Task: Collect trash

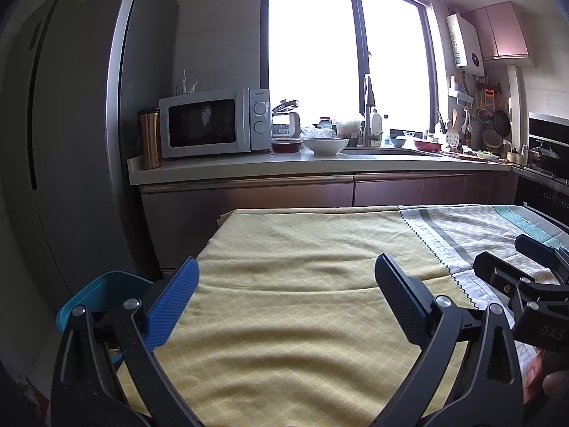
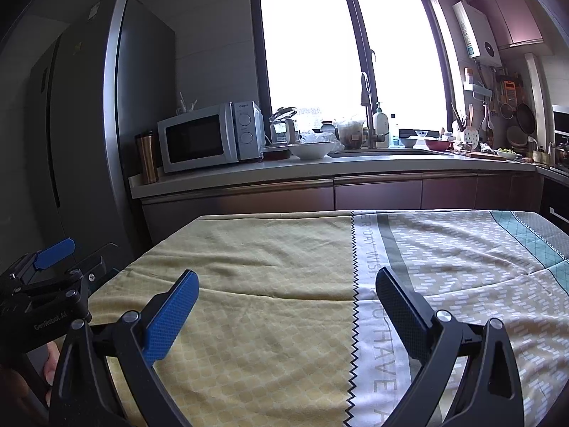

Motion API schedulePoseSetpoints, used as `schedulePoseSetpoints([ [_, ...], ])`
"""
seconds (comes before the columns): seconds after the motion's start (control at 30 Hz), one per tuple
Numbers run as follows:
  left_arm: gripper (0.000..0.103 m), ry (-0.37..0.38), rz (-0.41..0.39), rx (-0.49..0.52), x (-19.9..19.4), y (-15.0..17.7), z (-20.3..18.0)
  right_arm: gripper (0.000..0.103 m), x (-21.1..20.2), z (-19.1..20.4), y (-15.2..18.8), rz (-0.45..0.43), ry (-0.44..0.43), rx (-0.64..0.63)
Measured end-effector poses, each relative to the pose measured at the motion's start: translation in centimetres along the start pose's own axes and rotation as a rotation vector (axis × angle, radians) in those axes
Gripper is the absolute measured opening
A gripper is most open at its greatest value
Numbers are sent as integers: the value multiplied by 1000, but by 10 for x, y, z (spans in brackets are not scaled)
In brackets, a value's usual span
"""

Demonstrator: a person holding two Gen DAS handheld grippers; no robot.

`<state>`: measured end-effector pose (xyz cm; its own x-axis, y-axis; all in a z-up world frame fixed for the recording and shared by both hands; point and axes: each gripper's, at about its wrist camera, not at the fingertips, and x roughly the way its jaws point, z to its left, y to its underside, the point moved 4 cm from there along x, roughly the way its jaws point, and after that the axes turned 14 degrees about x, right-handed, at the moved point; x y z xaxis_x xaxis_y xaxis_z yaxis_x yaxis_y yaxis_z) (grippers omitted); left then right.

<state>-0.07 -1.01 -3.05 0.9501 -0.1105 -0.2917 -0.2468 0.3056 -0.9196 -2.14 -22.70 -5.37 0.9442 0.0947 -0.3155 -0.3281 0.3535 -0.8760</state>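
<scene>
Both the left gripper [image 1: 286,277] and right gripper [image 2: 286,291] are held wide apart, empty, above the yellow-and-grey cloth-covered tabletop [image 1: 302,249]. No trash is seen; the cloth is best scanned first, with the blue plastic bin [image 1: 92,295] kept near.

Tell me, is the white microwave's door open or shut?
Shut. The white microwave has its dark-windowed door lying flush with the control panel in both views.

1. The right gripper [image 2: 286,306] hangs above the tablecloth [image 2: 270,320], jaws spread wide with nothing between them.
2. The left gripper [image 2: 71,256] shows at the left edge.
3. A microwave [image 2: 209,137] sits on the counter [image 2: 320,169] behind.
</scene>
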Motion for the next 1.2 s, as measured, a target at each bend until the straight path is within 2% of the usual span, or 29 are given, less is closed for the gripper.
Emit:
schedulePoseSetpoints([
  [1.2,97,21,4,-20,2,3,-2,96,-2,2,-2,-23,8,0],
])
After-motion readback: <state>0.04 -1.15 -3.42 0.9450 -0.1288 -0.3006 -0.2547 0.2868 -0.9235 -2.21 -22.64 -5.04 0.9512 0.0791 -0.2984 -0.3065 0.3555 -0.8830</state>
